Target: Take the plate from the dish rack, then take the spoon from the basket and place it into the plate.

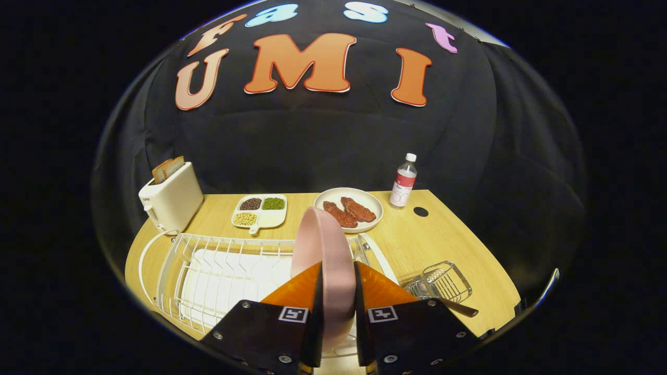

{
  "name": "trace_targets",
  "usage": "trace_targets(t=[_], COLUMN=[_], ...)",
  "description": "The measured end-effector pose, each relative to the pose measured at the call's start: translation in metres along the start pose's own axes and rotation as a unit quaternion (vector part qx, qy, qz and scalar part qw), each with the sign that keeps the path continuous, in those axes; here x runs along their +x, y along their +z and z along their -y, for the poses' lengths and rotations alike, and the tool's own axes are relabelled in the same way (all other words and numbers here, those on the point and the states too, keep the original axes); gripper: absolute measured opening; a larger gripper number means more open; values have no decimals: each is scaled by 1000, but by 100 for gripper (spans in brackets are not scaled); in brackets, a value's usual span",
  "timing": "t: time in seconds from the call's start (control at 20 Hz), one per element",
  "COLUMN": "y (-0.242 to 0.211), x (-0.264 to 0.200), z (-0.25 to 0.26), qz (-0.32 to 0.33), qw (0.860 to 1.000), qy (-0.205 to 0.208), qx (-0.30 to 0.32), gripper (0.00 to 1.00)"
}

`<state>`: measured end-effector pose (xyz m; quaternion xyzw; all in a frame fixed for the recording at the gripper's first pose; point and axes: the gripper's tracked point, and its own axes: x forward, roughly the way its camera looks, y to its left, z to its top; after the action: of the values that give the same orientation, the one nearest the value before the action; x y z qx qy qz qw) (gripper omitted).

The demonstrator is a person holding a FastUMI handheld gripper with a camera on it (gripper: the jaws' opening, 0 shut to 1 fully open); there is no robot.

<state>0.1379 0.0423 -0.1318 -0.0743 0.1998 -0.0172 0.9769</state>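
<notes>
Wooden table [443, 245] carries the dish rack [219, 271], where the gripper [337, 284] clamps the pink plate [325, 250].

Camera: we ride the gripper [337, 291], close above the dish rack [219, 271].
Facing: forward across the table [448, 234] to the wall.

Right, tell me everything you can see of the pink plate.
The pink plate is round, plain and matte, likely ceramic or plastic. It stands on edge, nearly upright, over the white wire dish rack. The claw is shut on it, one orange finger pressing each face. Its lower edge is hidden between the fingers, so contact with the rack cannot be told.
</notes>
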Motion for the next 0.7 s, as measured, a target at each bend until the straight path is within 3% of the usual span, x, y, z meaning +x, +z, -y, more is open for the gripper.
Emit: trace_targets(t=[0.2, 0.45, 0.7], y=[22, 36, 65], x=[-4, -7, -18], z=[13, 21, 17], qz=[24, 37, 61], qw=[999, 998, 997], qy=[-28, -53, -40], qx=[-8, -26, -16], gripper=[18, 17, 18])
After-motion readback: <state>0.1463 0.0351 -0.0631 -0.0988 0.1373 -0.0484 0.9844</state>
